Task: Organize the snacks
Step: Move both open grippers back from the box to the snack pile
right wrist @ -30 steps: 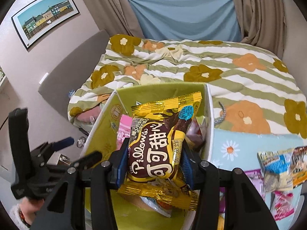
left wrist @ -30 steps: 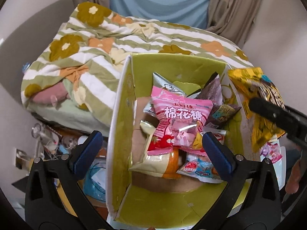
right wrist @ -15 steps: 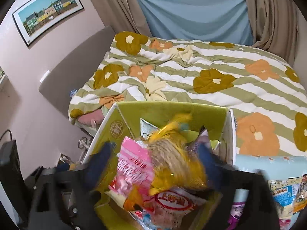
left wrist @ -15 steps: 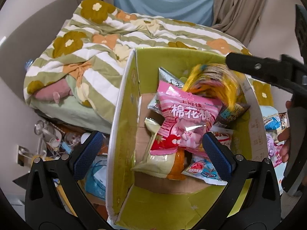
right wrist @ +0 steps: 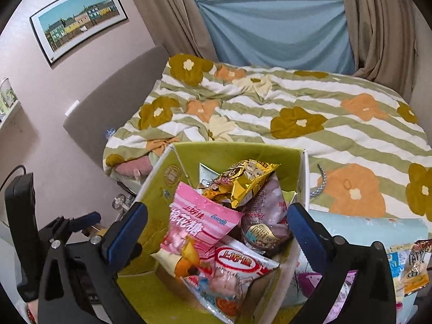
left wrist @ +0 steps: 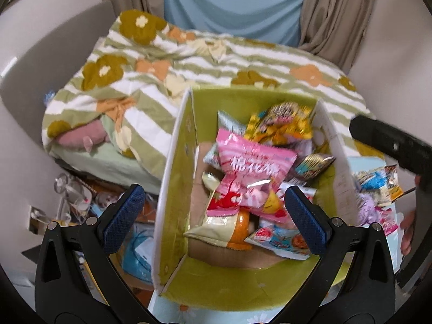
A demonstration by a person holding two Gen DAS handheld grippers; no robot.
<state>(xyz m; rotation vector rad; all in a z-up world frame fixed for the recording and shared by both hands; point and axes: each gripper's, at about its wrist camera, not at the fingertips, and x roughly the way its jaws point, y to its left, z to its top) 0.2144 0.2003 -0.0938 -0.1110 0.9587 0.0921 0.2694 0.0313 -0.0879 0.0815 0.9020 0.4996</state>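
Both grippers hang over the open green box [right wrist: 232,154], pointing down into it, because that is where the snacks are being gathered. The right gripper [right wrist: 217,228] has its jaws spread wide with nothing between them; the gold packet [right wrist: 243,182] lies loose on top of the heap, toward the far wall of the box. The left gripper [left wrist: 213,213] is also spread apart and empty, straddling the box's near left wall, perhaps to steady it. The gold packet is crinkled foil, shiny, tilted against a pink marshmallow bag [right wrist: 199,224] that sprawls across the pile. More packets [right wrist: 405,264] wait outside the box on the pale-blue bench to the right, so I judge the sorting unfinished.
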